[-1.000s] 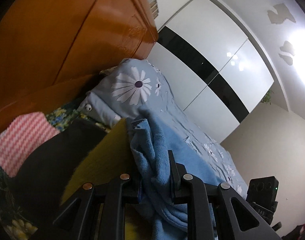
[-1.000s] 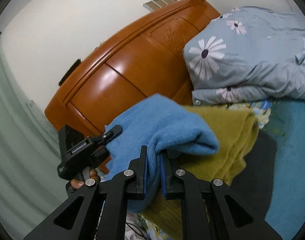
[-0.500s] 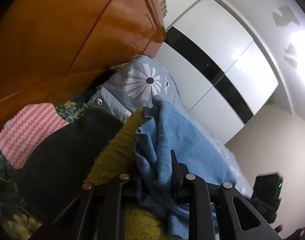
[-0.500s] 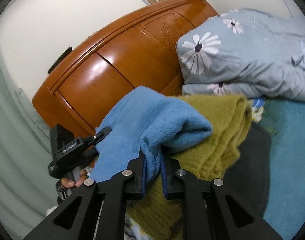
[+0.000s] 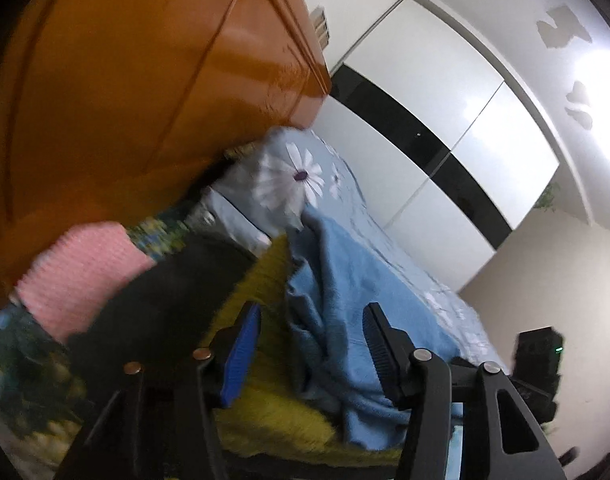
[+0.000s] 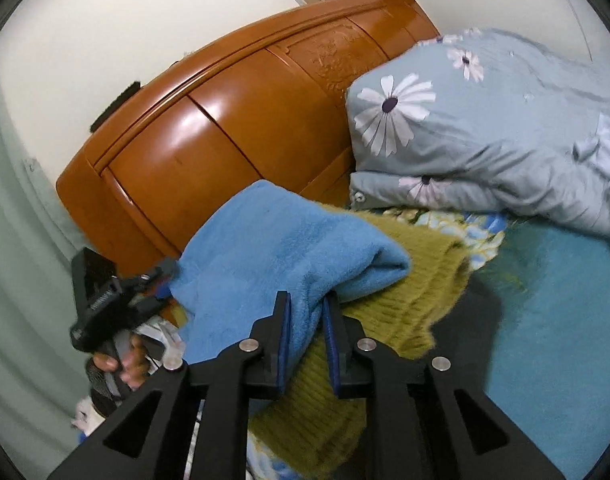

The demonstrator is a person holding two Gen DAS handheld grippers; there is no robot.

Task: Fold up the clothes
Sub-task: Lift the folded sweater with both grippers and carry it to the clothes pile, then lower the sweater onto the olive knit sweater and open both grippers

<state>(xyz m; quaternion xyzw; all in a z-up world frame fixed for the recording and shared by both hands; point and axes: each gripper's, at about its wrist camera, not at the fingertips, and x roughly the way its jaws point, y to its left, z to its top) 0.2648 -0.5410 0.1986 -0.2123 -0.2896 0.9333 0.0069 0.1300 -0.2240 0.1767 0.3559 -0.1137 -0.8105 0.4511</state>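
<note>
The fluffy blue fleece garment lies mid-frame on an olive knitted sweater. The right gripper, jaws opening, apparently still pinches its fold. Only the left view shows the left gripper opening, pads clear of the fleece.

Headboard, pillow block beyond clothes pile

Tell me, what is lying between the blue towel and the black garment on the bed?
A fuzzy olive-yellow knit lies between them, under the blue towel and partly over the black garment. The left wrist view shows it best.
</note>
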